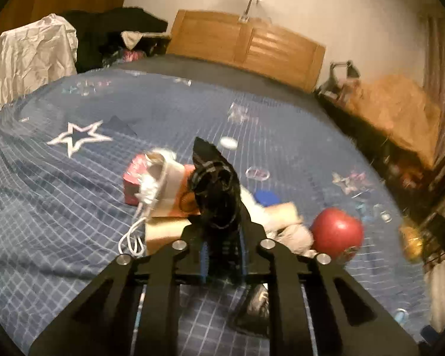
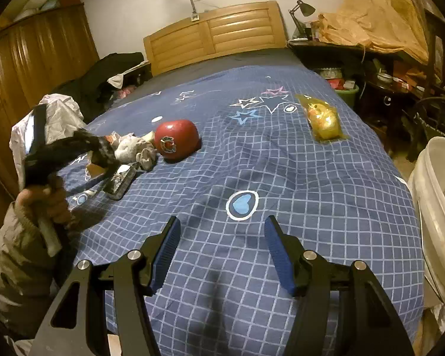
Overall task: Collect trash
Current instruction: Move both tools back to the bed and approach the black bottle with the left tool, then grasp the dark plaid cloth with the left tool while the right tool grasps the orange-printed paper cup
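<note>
The left gripper [image 1: 222, 255] is seen clenched on a crumpled black plastic bag [image 1: 215, 187], which stands up between its pads and hides most of the fingers; a loose flap of the same bag hangs beneath them. Just beyond the fingertips a heap of trash is piled on the blue checked bedspread [image 1: 74, 207]: a red-and-pink carton [image 1: 133, 184] with a white cord [image 1: 139, 225] draped over it to the left of the fingers, crumpled tissues [image 1: 287, 231] just to their right, and a red apple-shaped ball [image 1: 336, 231] further right. The right gripper [image 2: 222, 255] is held released, its blue pads [image 2: 277, 255] standing well apart above bare bedspread with nothing between them. Far ahead and to the right of those fingers a yellow plastic packet [image 2: 323, 121] lies alone; a white bin [image 2: 436, 207] stands beside the bed at the right edge.
</note>
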Tool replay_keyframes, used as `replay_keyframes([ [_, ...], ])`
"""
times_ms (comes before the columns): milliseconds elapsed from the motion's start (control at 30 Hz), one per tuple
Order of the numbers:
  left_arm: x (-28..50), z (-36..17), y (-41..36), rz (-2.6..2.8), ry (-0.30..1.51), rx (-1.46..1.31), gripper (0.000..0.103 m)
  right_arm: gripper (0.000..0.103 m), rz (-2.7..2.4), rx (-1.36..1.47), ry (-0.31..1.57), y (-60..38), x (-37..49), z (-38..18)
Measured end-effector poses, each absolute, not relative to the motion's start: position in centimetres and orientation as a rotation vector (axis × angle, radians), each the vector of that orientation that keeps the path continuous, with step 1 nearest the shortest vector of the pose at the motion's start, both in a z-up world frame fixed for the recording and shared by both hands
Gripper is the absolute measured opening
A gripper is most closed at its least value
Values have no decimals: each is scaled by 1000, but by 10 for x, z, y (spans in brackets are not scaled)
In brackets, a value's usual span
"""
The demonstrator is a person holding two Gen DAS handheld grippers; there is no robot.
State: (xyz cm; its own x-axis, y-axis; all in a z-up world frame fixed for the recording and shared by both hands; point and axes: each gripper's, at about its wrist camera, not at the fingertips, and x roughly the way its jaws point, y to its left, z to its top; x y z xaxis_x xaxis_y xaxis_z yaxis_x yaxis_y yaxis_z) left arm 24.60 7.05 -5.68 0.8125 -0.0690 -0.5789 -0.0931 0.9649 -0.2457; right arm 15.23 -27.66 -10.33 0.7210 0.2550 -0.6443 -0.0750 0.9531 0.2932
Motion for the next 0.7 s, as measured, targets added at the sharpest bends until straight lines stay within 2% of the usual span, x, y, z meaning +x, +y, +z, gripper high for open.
replay_keyframes([
  [300, 165, -24, 113, -7, 620, -287, 11, 60, 202, 265, 748, -274, 154, -106],
  [467, 156, -34, 146, 33, 709, -315, 11, 60, 251, 231, 762, -254, 161, -105],
  [600, 173, -67, 173, 51, 849, -386, 15, 60, 344, 170, 765, -225, 180, -97],
  [633, 177, -74, 179, 35, 855, -414, 25, 60, 367, 139, 760, -215, 187, -94],
  [667, 178, -76, 183, 40, 853, -425, 49, 60, 396, 81, 751, -200, 200, -90],
  [700, 179, -77, 187, 72, 858, -424, 63, 60, 411, 47, 745, -191, 207, -88],
])
